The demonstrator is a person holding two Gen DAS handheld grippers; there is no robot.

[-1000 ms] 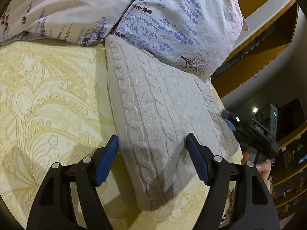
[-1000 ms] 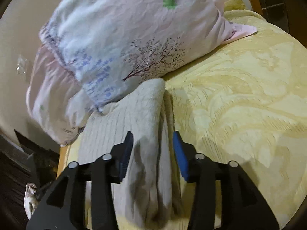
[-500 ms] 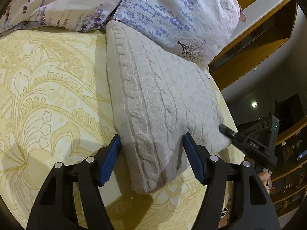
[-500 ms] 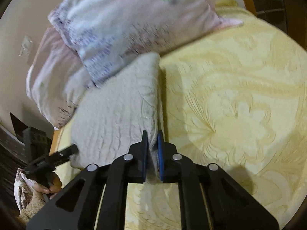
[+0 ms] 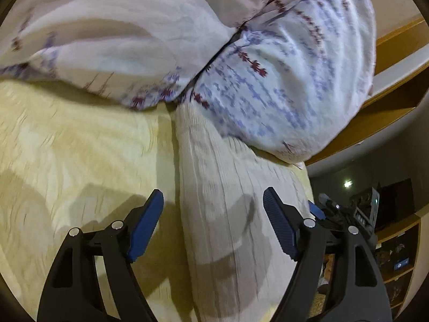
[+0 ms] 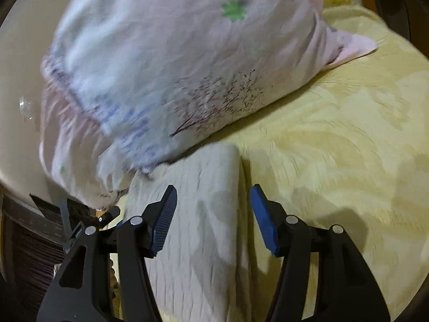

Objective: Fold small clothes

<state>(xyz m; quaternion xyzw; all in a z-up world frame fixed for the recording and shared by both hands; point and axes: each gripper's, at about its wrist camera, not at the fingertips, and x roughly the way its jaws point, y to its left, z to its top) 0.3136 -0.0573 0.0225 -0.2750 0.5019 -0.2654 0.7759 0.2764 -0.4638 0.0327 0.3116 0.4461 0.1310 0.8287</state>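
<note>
A folded cream cable-knit sweater [image 5: 228,214] lies on the yellow patterned bedspread [image 5: 80,161], its far end tucked under a floral pillow. My left gripper [image 5: 213,220] is open, its jaws straddling the sweater's near left edge, holding nothing. In the right wrist view the same sweater [image 6: 203,228] runs between the jaws of my right gripper [image 6: 213,220], which is open and empty over the folded edge. The right gripper [image 5: 335,212] also shows at the sweater's right side in the left wrist view. Both views are motion-blurred.
Two floral pillows [image 5: 281,67] [image 6: 174,67] lie at the head of the bed against the sweater. A wooden headboard [image 5: 396,61] and dark shelves [image 5: 396,255] stand to the right. The bedspread [image 6: 335,147] stretches away to the right.
My right gripper, shut on the sweater's folded edge half a second ago, has opened and let go. Both grippers have moved towards the pillows, and the sweater's far end is now under the pillow.
</note>
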